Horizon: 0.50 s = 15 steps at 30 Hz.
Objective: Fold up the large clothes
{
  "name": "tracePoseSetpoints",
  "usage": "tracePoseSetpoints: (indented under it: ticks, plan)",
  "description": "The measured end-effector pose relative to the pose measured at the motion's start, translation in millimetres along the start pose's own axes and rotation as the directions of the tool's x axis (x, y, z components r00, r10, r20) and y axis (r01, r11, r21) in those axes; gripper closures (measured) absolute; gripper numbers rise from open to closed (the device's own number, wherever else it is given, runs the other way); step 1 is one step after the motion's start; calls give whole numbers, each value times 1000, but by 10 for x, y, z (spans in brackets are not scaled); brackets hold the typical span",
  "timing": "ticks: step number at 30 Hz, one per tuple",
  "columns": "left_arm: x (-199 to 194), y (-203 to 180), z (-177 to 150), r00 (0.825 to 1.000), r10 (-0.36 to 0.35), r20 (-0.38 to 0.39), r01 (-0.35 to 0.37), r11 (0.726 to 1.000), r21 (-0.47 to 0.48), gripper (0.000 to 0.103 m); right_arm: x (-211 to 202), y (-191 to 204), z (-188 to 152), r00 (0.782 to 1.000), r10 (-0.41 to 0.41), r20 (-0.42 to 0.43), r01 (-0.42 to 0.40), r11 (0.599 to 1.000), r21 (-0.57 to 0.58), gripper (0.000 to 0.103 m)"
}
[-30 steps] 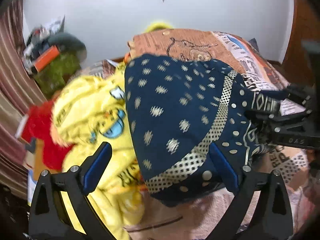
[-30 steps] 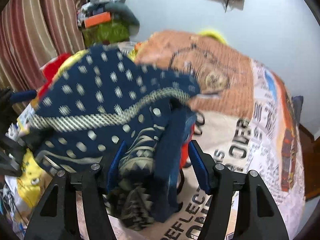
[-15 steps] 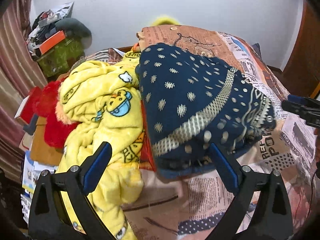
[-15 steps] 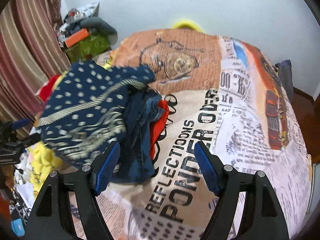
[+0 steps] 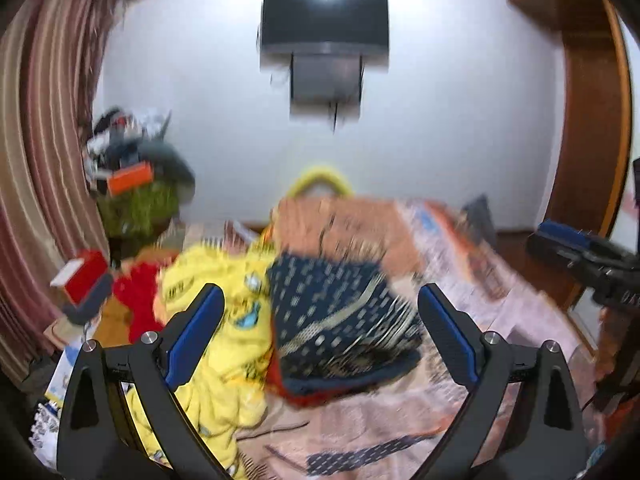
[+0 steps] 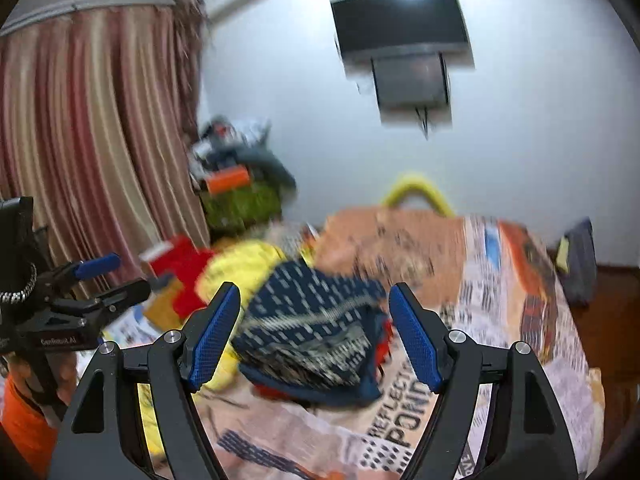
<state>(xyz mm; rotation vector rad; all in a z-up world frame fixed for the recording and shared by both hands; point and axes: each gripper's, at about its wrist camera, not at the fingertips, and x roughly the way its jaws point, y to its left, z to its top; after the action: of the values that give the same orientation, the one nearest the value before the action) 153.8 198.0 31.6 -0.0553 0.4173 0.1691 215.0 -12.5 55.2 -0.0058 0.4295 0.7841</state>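
Note:
A folded navy garment with pale dots and a gold band (image 5: 340,320) lies on the bed, also in the right wrist view (image 6: 312,332), on top of something red. A yellow cartoon-print garment (image 5: 228,320) lies heaped to its left. My left gripper (image 5: 320,336) is open and empty, raised above and short of the navy garment. My right gripper (image 6: 314,336) is open and empty, also raised short of it. Each gripper shows in the other's view: the right at the right edge (image 5: 584,260), the left at the left edge (image 6: 80,292). Both views are motion-blurred.
The bed has a newspaper-print cover (image 6: 500,320). Red items (image 5: 136,300) and a cluttered stand (image 5: 136,188) are at the left by a striped curtain (image 6: 80,140). A TV (image 5: 324,20) hangs on the far wall. A wooden door frame (image 5: 592,140) is at the right.
Both grippers have let go of the navy garment and pulled back and up. The garment now rests folded on the bed, and the views tilt up to the wall.

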Motion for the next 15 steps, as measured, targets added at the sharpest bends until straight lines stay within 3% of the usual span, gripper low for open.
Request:
tracePoseSetpoints:
  ticks: [8,12,15]
  plan:
    - [-895,-335,34,973,-20,230,20,1000,5,5,-735,406,55,978,32,206,-25,999,-39,29]
    - [-1142,-466,-82,958,-5,288,3,1000,10,5,-897,527,-27,969,32,247,-22,999,-41,29]
    - [-1221,-508,-163,955,-3,297,2,1000,4,4,-891,539,-102,967,-8,256,18,999,-40,21]
